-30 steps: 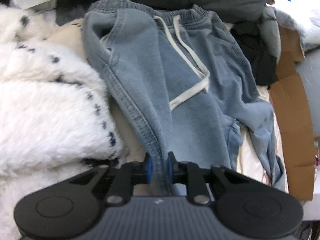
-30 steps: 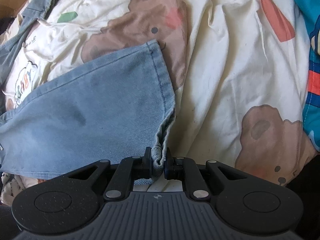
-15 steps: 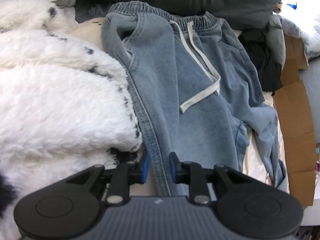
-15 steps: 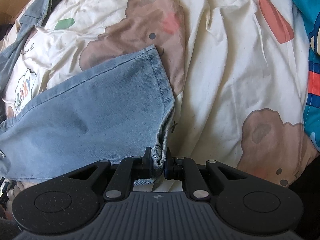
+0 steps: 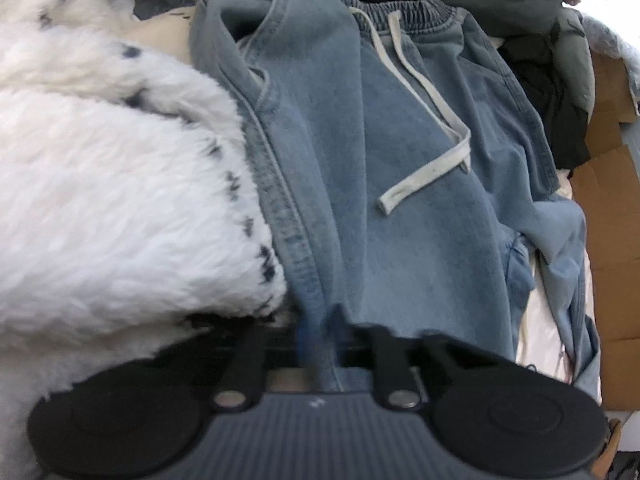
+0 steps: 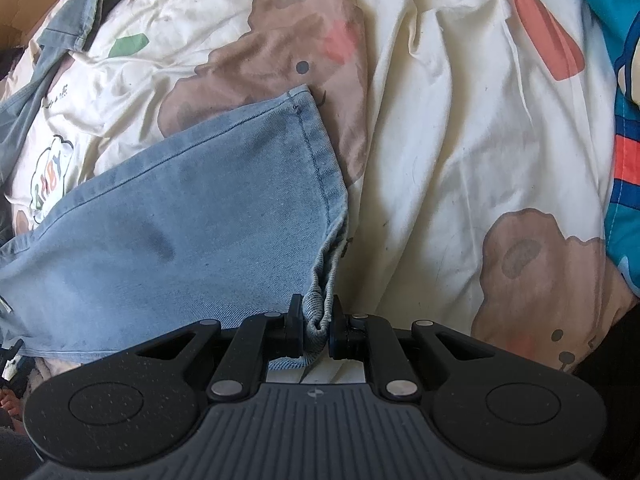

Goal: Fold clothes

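Observation:
Light blue jeans [image 5: 380, 160] with an elastic waist and a white drawstring [image 5: 432, 152] lie spread ahead in the left wrist view. My left gripper [image 5: 320, 328] is low over their side seam. Its jaws are closing, and the seam runs between the blurred fingers, pinched. In the right wrist view, one jeans leg [image 6: 180, 220] lies flat on the printed sheet [image 6: 460, 140]. My right gripper [image 6: 316, 320] is shut on the bunched corner of that leg's hem.
A white fluffy garment with dark flecks [image 5: 120, 200] presses against the jeans' left side. Dark clothes [image 5: 552, 92] and brown cardboard [image 5: 612, 240] lie to the right. A blue and red striped fabric [image 6: 624, 160] borders the sheet on the right.
The left gripper's jaws parted around the seam half a second ago and have now closed on it, and the gripper has sunk toward the cloth. The right gripper has kept still with the hem.

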The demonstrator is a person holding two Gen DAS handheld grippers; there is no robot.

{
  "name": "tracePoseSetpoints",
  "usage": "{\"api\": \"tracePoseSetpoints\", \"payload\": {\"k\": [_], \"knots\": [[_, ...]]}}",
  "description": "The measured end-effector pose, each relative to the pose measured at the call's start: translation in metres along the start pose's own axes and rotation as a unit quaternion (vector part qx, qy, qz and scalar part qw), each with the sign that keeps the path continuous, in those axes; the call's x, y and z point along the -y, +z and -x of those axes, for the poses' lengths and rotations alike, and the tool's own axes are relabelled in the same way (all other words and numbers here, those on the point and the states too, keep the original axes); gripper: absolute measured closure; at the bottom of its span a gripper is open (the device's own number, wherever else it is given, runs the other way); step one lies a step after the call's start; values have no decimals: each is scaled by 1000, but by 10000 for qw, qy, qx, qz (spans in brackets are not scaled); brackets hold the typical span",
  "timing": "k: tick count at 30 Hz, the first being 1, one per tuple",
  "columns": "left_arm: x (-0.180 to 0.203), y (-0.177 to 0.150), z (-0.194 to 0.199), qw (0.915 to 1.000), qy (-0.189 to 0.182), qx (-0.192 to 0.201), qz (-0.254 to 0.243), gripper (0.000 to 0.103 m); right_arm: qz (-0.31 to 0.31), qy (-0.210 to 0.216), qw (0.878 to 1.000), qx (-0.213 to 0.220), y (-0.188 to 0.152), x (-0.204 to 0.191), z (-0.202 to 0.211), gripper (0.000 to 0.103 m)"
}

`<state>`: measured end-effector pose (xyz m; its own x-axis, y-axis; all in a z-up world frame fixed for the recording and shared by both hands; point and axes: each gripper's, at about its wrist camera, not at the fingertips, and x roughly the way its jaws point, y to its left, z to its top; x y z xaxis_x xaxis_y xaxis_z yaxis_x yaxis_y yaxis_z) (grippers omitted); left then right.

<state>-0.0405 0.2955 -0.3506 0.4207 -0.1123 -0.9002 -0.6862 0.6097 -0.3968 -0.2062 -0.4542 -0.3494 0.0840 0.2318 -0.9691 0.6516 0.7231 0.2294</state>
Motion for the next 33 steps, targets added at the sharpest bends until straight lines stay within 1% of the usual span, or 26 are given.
{"api": "tracePoseSetpoints", "payload": {"k": [5,8,11,15,23,25,28,30,31,33], "knots": [[7,5,28,9998,114,-25,-185,98,-53,-20,10000,-76,-4,2,0,94],[8,9,34,9995,180,-110,-249,98,-85,-44,9998,-145,-7,4,-3,94],[4,11,28,9987,324,-232,-319,98,-105,-69,9997,-198,-12,7,-9,94],[4,8,11,9947,736,-397,-605,98,-147,-133,9994,-298,-19,11,-23,94],[4,12,12,9907,1037,-576,-672,98,-224,-231,9985,-453,-26,16,-52,94],[8,11,17,9904,1078,-529,-685,98,-253,-237,9984,-454,-26,16,-49,94],[13,12,30,9909,1008,-474,-755,97,-296,-246,9982,-456,-26,16,-44,94],[6,14,27,9909,986,-557,-728,97,-364,-232,9980,-462,-26,19,-45,94],[8,16,29,9904,982,-592,-776,94,-405,-226,9978,-474,-26,20,-47,94],[11,21,33,9892,974,-661,-874,92,-467,-225,9974,-504,-27,20,-54,94]]}}
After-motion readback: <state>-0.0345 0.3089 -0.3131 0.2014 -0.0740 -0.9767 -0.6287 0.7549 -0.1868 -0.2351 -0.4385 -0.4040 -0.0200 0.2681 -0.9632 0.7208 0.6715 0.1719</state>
